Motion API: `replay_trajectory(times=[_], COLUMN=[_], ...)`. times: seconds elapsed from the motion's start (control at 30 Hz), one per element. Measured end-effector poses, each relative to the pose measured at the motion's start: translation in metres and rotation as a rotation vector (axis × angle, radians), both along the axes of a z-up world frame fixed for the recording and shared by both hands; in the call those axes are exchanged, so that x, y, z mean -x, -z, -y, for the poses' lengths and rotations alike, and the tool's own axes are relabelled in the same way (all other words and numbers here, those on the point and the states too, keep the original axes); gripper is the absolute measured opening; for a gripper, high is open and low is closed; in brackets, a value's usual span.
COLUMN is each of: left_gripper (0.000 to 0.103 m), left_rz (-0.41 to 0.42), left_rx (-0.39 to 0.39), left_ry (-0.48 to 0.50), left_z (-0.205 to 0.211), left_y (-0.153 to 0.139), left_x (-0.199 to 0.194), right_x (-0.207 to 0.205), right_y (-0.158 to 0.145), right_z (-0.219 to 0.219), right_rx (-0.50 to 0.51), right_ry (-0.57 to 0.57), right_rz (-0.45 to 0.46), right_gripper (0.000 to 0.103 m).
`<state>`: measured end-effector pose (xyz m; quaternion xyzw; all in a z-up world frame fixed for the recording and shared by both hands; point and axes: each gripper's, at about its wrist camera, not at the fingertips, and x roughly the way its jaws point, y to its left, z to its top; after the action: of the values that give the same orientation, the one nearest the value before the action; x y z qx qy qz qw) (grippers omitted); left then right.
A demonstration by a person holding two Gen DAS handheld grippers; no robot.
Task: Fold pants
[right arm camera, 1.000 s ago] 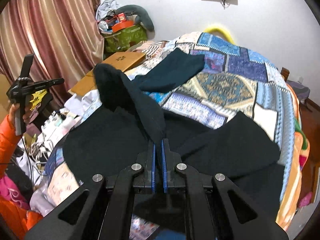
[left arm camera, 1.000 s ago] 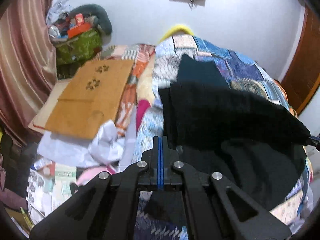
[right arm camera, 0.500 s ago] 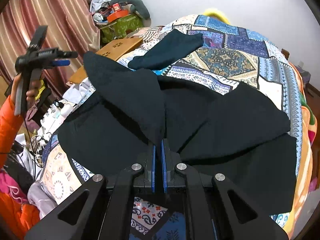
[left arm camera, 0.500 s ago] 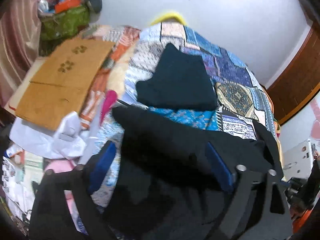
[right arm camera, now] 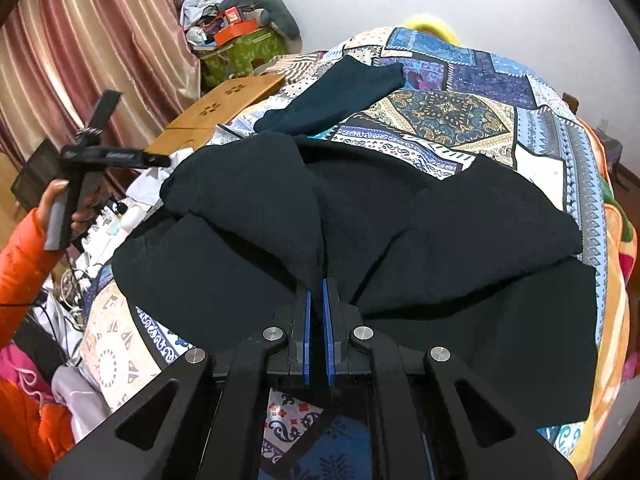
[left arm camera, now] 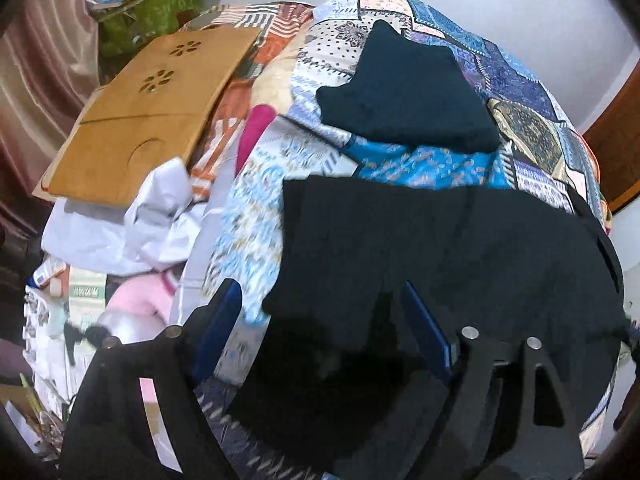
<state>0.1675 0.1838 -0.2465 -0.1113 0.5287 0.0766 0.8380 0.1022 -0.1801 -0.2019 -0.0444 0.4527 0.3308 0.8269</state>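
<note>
**Left wrist view.** The left gripper [left arm camera: 320, 320] is seen w/ jaws spread wide; 1 s ago they were clamped together on a raised fold of the pants [left arm camera: 460, 248], and by 0.5 s ago they were already apart. The cloth has been let go: the folded flap is now laid flat over the lower layer, its near-left corner lying between the blue pads [left arm camera: 218, 332] but not gripped. It is judged that one fold has been laid down on this side. A second dark garment [left arm camera: 404, 96], already folded, is lying farther up the quilt [left arm camera: 256, 216], well apart. A wooden board [left arm camera: 152, 116] is resting at the bed's left edge, beside crumpled white fabric.

**Right wrist view.** The right gripper [right arm camera: 316, 312] is clenched on the pants [right arm camera: 460, 240] as 1 s ago; a peak of cloth is drawn up into the narrow gap between the pads. The ridge that was lifted high earlier has sunk, so the flap is now draped low. The left gripper [right arm camera: 100, 156] is seen held up in the person's hand, clear of the bed.

**Materials.** Pants: black, matte, soft knit or fleece; limp, w/ rounded folds and no sharp creases. Quilt: printed patchwork, smooth. Board: rigid, flat, w/ flower-shaped cutouts.
</note>
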Motion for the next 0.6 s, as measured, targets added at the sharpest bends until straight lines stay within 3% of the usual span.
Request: replay_trajectory(times=[0.13, 0.3, 0.53, 0.6], left_gripper=[0.089, 0.089, 0.089, 0.081], left_rz=[-0.005, -0.051, -0.119, -0.136], left_rx=[0.083, 0.346, 0.519, 0.529], left_ry=[-0.02, -0.05, -0.152, -0.16], left_z=[-0.005, -0.009, -0.019, -0.02], left_y=[0.008, 0.031, 0.065, 0.072], left_x=[0.018, 0.009, -0.018, -0.022], right_x=[-0.003, -0.001, 0.001, 0.001], right_y=[0.004, 0.004, 0.004, 0.004], right_z=[-0.001, -0.001, -0.001, 0.0], right_rx=[-0.003, 0.003, 0.01, 0.004], right_ry=[-0.001, -0.002, -0.005, -0.001], right_rz=[-0.019, -0.017, -0.006, -0.007], right_gripper=[0.005, 0.005, 0.005, 0.005])
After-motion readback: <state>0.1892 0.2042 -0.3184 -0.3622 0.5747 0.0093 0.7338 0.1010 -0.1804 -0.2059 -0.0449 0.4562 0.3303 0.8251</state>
